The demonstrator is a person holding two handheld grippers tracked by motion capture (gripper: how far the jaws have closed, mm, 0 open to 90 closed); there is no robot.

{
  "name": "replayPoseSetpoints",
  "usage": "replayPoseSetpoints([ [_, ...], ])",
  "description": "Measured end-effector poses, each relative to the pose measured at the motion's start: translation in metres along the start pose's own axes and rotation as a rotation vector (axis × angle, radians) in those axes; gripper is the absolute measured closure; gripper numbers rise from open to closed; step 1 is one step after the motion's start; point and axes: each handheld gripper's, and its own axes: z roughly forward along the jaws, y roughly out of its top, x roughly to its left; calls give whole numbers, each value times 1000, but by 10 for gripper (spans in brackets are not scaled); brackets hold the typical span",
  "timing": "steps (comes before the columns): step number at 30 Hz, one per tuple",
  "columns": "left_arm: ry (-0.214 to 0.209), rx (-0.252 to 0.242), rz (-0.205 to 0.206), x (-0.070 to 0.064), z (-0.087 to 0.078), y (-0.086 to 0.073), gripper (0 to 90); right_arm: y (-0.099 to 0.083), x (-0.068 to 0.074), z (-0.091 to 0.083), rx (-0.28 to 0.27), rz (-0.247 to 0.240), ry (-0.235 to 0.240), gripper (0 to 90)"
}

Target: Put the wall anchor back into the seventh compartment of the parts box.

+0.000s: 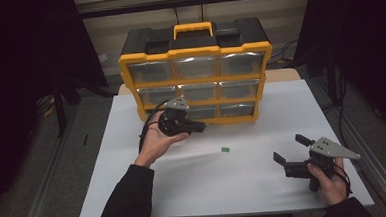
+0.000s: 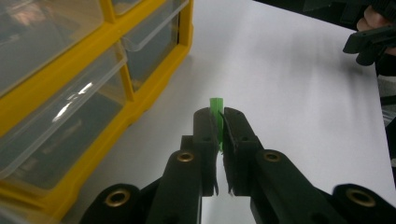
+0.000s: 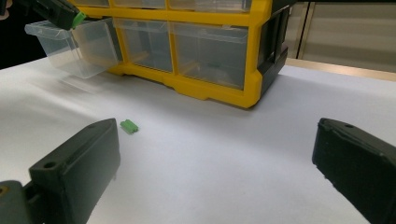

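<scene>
A yellow and black drawer cabinet stands at the far side of the white table, its clear drawers facing the person. In the right gripper view one clear drawer on the bottom row is pulled out past the cabinet's front edge.

The left gripper is held in the left hand just in front of the cabinet's lower left corner, above the table. Its fingers are closed on a small green piece, which sticks out beyond their tips; in the right gripper view that green tip sits at the rim of the pulled-out drawer.

A second green piece lies loose on the table near the middle, well apart from the cabinet and from both grippers, with bare white surface all round it.

The right gripper is held in the right hand near the table's right front corner, close to the right edge. Its fingers are spread wide with nothing between them, pointing toward the cabinet. The front and middle of the table between the two hands lie bare apart from the loose piece.
</scene>
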Motion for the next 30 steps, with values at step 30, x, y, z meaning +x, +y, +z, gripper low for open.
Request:
replayPoseSetpoints([
  [30,94,-98,-86,23,-54,-6,848,0,1,-1,-44,1,-15,8],
])
